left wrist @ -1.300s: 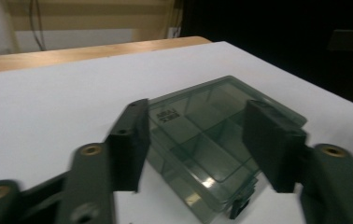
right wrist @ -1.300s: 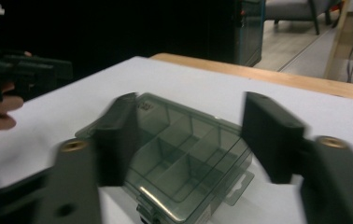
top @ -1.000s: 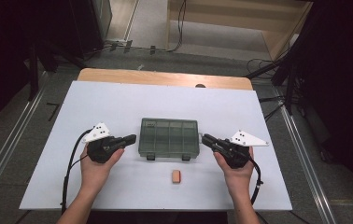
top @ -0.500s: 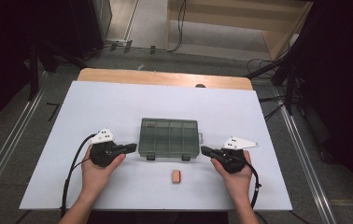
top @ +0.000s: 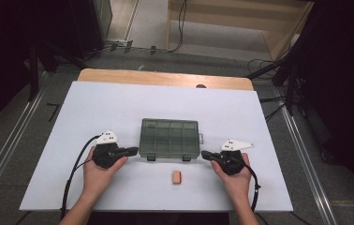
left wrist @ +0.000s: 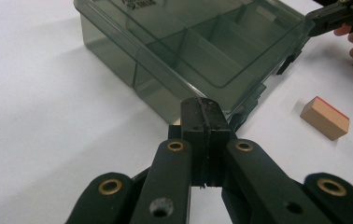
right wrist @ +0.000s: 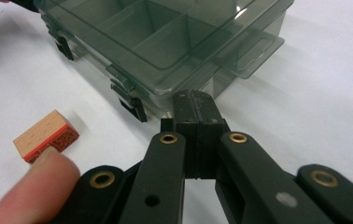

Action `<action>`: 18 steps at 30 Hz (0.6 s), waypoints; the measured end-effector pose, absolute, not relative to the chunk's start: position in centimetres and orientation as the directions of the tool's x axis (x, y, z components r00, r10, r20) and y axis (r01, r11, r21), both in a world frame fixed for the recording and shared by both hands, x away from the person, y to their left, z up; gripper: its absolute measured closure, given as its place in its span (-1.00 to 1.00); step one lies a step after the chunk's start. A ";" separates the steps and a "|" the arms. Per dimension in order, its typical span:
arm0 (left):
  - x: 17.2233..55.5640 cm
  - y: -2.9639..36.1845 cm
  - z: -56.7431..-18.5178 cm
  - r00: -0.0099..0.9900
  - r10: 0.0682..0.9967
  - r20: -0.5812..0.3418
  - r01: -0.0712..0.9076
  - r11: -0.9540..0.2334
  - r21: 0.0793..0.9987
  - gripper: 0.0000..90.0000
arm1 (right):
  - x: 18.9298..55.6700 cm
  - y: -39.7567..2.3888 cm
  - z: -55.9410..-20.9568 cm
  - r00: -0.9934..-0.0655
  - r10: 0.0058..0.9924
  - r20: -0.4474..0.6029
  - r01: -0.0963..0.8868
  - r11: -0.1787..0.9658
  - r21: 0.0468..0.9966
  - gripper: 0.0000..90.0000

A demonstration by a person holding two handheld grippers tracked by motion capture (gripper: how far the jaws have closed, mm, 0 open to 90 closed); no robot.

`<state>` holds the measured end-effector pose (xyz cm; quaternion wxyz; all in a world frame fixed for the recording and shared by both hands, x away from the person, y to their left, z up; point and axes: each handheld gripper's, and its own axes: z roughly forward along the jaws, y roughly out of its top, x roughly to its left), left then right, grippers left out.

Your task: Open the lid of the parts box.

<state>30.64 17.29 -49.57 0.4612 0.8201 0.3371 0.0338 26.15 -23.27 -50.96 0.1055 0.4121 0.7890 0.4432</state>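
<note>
Left gripper (top: 132,151), jaws pressed together w/ nothing between, tips pointing at left end of compartment box (top: 169,137), just short of its near-left corner. Same in left gripper view: left gripper (left wrist: 201,112) w/ pads flush, seam barely visible; box (left wrist: 184,46) directly ahead, smoky green see-through plastic, lid down, dividers visible inside. Cannot tell if tips touch box wall.

Right gripper (top: 207,154) likewise closed tight, empty, aimed at right end of box, just beside near-right corner. In right gripper view, right gripper (right wrist: 194,106) w/ jaws meeting along a thin line; box (right wrist: 165,32) straight ahead, black latches along its front edge off to left of tips, flat clear tab sticking out at end of box ahead-right.

Small wooden stamp block (top: 177,177) lying on white table (top: 119,103), between both grippers and nearer the person than box, apart from box. From left gripper: block (left wrist: 325,117) ahead-right, red strip on one edge. From right gripper: block (right wrist: 46,135) to left, red carved face turned sideways, a blurred fingertip (right wrist: 30,182) close in front of it.

Cables trailing back from each gripper along forearms. Grey three-cornered plate atop each gripper.
</note>
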 end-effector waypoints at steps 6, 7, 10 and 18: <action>30.7 17.2 -49.8 0.773 0.583 -0.250 0.527 -0.371 0.765 1.00 | 26.2 -22.9 -51.1 -0.642 0.744 0.183 0.559 0.292 0.776 0.97; 30.8 17.2 -49.8 0.775 0.579 -0.252 0.529 -0.377 0.760 1.00 | 26.2 -22.9 -51.2 -0.642 0.744 0.184 0.562 0.294 0.773 0.97; 30.8 17.2 -50.0 0.780 0.575 -0.248 0.530 -0.395 0.750 1.00 | 26.2 -22.9 -51.4 -0.651 0.739 0.177 0.562 0.311 0.767 0.97; 30.9 17.4 -50.0 0.787 0.557 -0.267 0.535 -0.399 0.744 1.00 | 26.0 -23.0 -51.4 -0.663 0.729 0.168 0.550 0.322 0.771 0.97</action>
